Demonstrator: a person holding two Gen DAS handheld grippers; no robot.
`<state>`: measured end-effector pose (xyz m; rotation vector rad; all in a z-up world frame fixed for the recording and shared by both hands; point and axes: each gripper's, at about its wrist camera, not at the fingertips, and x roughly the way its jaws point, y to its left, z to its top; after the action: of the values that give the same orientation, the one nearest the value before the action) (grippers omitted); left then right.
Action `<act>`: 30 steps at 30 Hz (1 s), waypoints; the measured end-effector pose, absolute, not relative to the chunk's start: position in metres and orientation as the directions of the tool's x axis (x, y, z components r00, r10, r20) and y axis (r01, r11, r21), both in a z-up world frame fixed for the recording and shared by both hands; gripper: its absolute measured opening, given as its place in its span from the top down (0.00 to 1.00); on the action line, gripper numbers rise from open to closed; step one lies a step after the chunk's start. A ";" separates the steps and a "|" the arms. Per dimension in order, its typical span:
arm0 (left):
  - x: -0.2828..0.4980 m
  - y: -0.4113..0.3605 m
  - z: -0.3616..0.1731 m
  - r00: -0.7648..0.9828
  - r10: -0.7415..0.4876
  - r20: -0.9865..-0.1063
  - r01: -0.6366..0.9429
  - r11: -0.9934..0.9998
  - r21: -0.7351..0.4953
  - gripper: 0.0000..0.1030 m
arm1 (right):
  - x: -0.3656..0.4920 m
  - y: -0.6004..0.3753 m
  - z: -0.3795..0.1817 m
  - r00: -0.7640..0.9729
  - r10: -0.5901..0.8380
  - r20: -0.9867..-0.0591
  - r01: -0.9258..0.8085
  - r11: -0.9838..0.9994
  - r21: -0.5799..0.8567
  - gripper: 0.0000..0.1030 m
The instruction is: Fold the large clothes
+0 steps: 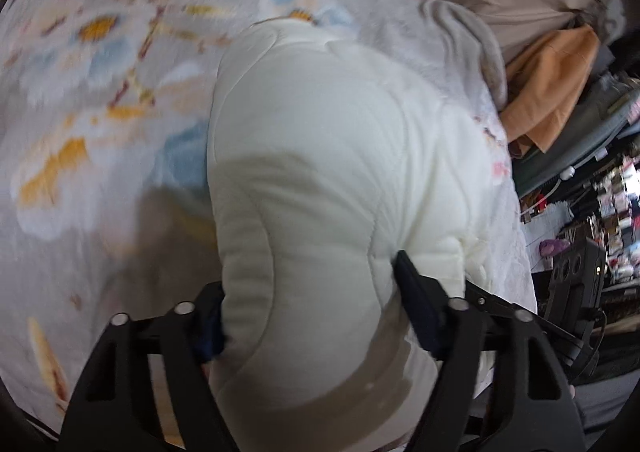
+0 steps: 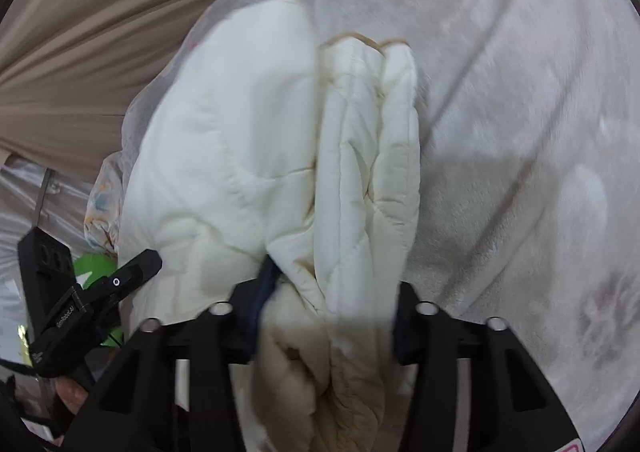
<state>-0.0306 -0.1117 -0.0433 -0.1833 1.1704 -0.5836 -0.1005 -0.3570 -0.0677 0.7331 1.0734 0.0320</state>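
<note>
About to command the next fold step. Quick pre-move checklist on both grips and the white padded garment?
1. Left gripper shut on white padded garment: ok.
2. Right gripper shut on the garment's bunched layers: ok.
3. Garment over the floral blanket, not the bed edge: ok.
4. Layers aligned at trimmed edge: not ok, uneven.
5. Blanket pinched with garment: cannot tell.
6. Orange cloth clear of garment: ok.
</note>
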 end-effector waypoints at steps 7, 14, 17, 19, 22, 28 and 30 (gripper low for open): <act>-0.032 -0.077 0.046 0.415 -0.577 -0.703 0.466 0.799 -0.381 0.45 | -0.092 -0.310 0.003 0.611 0.340 -0.715 0.198 0.809 0.554 0.67; -0.002 -0.015 0.110 0.557 -0.591 -0.583 0.501 0.799 -0.331 0.45 | -0.040 -0.252 0.070 0.705 0.359 -0.611 0.042 0.839 0.542 0.67; 0.025 0.014 0.115 0.596 -0.574 -0.561 0.491 0.814 -0.311 0.44 | -0.009 -0.232 0.074 0.709 0.372 -0.599 0.000 0.850 0.527 0.67; 0.046 0.034 0.106 0.602 -0.564 -0.565 0.474 0.822 -0.315 0.44 | 0.019 -0.213 0.067 0.701 0.372 -0.609 -0.011 0.859 0.512 0.66; 0.093 0.061 0.070 0.585 -0.541 -0.604 0.432 0.838 -0.333 0.43 | 0.053 -0.199 0.042 0.671 0.372 -0.641 -0.004 0.867 0.499 0.65; 0.162 0.089 -0.028 0.499 -0.491 -0.714 0.343 0.869 -0.357 0.43 | 0.117 -0.161 -0.042 0.556 0.337 -0.760 0.078 0.889 0.451 0.63; 0.177 0.096 -0.062 0.466 -0.474 -0.747 0.309 0.878 -0.365 0.37 | 0.126 -0.156 -0.072 0.528 0.320 -0.787 0.117 0.890 0.440 0.58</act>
<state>0.1765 0.0959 -0.0624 -0.1881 0.9744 -0.4839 0.1255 -0.1560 -0.0716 0.4779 1.0178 0.1268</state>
